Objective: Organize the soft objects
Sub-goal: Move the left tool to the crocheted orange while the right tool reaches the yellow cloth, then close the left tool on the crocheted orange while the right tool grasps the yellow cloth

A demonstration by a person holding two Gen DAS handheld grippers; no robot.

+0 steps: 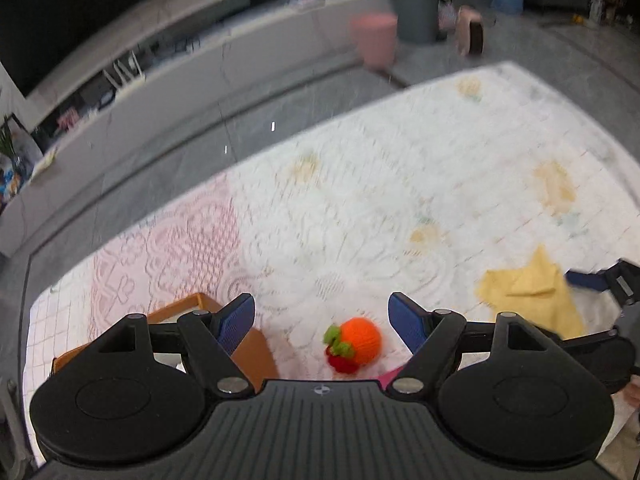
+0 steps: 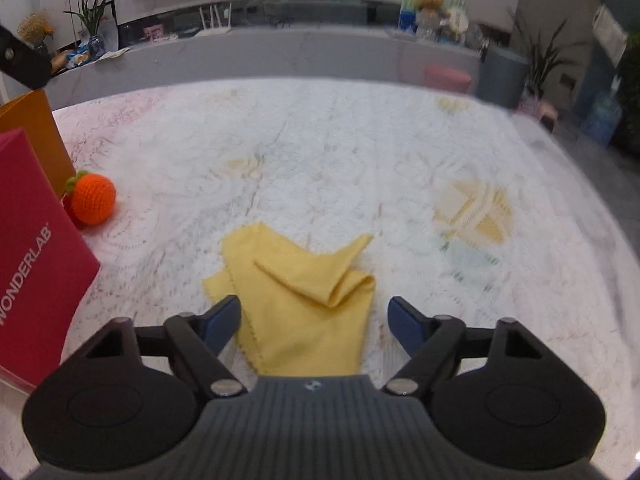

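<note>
An orange crocheted fruit with green leaves and a red part lies on the white patterned cloth, just beyond and between the fingers of my left gripper, which is open and empty. The fruit also shows in the right wrist view, far left. A crumpled yellow cloth lies between the fingers of my right gripper, which is open above it. The yellow cloth also shows in the left wrist view, with the right gripper at its right edge.
An orange-brown box stands at the left, also seen in the right wrist view. A red WONDERLAB box stands beside the fruit. A long grey bench, pink stool and grey bin stand beyond.
</note>
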